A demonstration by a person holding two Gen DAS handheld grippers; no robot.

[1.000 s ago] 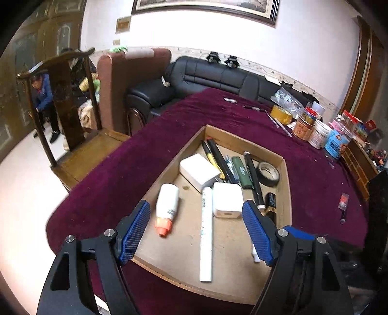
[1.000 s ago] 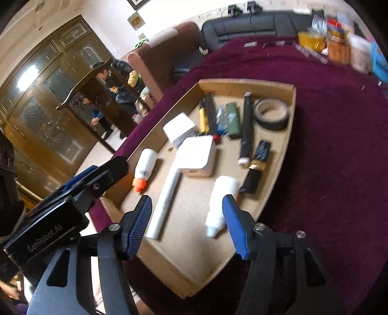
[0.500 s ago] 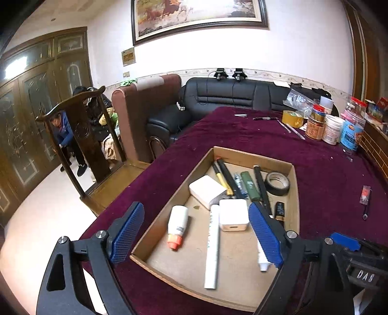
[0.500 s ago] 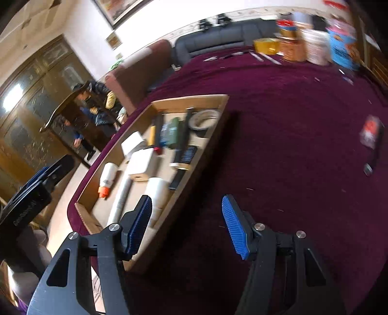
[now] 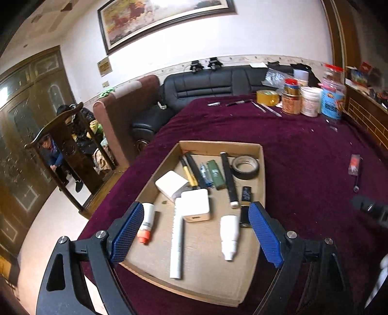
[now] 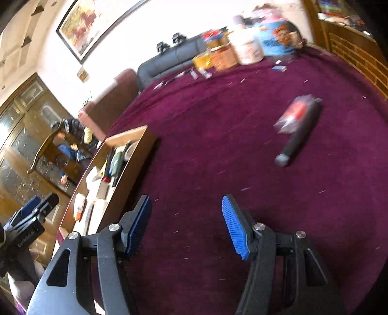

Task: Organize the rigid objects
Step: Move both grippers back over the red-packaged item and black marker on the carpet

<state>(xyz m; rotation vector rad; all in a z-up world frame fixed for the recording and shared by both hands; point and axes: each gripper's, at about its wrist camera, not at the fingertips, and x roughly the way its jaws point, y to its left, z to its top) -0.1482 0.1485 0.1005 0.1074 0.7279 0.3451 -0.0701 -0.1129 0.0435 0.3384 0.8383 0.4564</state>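
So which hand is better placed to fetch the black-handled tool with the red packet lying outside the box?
Right. Its open tool faces the black-handled tool across bare cloth; the left tool hangs over the cardboard box.

Home living room: sofa [image 5: 206, 84], framed painting [image 5: 165, 19]

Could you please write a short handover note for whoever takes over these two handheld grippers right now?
Left gripper: open and empty, above the near end of the cardboard tray.
Right gripper: open and empty, over bare purple tablecloth to the right of the tray.
Already in the tray: white tube, two white bottles, two white adapter blocks, pens and markers, black tape roll.
Left to do: the black-handled tool with a red packet lies loose on the cloth ahead of the right gripper, probably the next pick. Small items at the far edge near the jars may also need sorting.
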